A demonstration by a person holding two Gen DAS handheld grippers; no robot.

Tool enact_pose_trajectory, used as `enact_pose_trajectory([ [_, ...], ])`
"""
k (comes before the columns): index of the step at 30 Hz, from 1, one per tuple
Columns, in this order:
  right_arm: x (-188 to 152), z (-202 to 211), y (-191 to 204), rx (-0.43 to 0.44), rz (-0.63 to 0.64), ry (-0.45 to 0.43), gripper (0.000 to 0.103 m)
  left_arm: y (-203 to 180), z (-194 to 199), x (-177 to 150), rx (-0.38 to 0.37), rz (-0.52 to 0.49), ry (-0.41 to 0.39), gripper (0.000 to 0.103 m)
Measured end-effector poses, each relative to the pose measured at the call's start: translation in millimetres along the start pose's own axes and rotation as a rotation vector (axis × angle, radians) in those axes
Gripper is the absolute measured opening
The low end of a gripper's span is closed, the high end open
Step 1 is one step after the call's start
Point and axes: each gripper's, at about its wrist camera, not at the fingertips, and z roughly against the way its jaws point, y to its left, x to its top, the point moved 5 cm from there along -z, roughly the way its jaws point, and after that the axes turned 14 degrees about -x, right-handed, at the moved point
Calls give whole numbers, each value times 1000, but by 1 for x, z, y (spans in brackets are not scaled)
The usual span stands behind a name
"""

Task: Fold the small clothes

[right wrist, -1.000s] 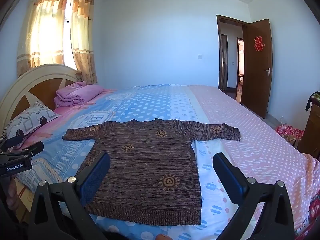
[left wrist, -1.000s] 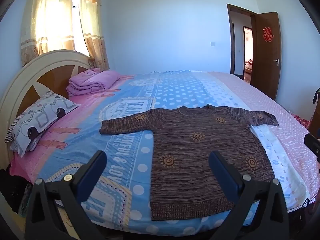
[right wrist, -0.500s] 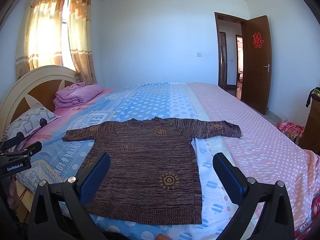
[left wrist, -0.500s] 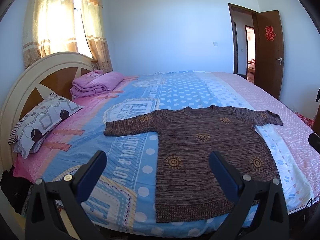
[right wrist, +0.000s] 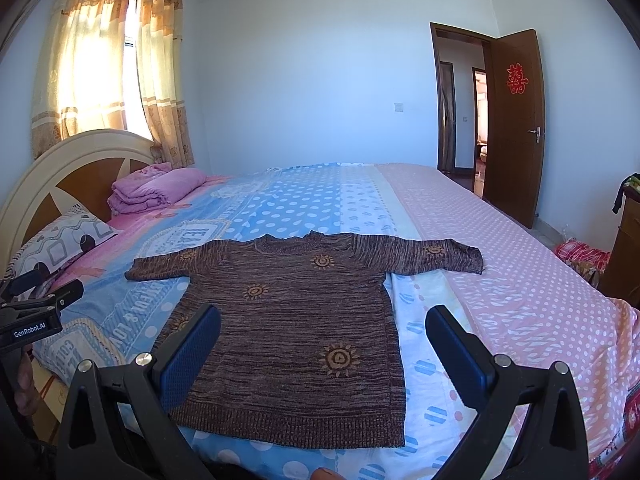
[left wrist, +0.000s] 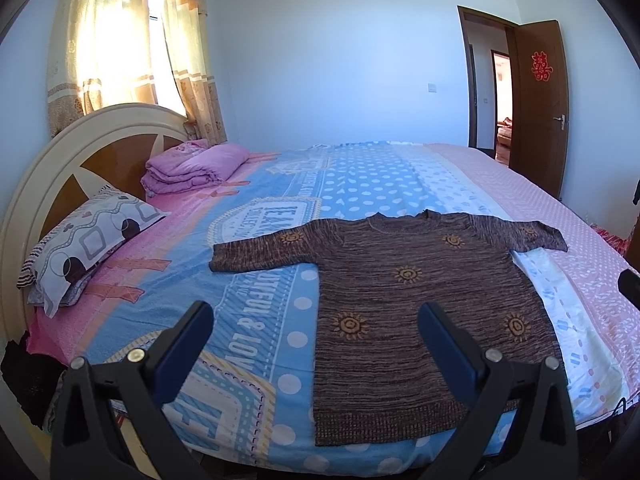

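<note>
Sweater [right wrist: 296,320]: a brown knit with orange sun motifs is laid flat and face-up on the bed [right wrist: 520,280], both sleeves spread out sideways, hem nearest the claws.
Left claw [left wrist: 312,344]: held wide apart and empty, above the near edge of the bed; the sweater's left hem corner lies just ahead, between its fingers.
Right claw [right wrist: 320,344]: likewise spread wide and holding nothing; the sweater body lies directly ahead and below, the right sleeve [right wrist: 440,256] farther ahead and to its right.
Handling: the knit is judged soft, limp and light, with some stretch; sagging is to be expected wherever it is lifted.
Grip points: a sleeve cuff or shoulder seam is judged best pinched, or the ribbed hem corners, where the fabric is thicker.
Risk: the sheet beneath may be caught along with the knit.
</note>
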Motion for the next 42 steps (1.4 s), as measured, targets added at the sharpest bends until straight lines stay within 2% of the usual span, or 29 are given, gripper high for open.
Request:
enact_pose_trajectory([
  [35, -8, -7, 8, 29, 31, 11, 102, 8, -7, -4, 4, 0, 19, 103],
  [42, -13, -17, 8, 75, 22, 21, 102, 10, -20, -6, 19, -4, 41, 103],
])
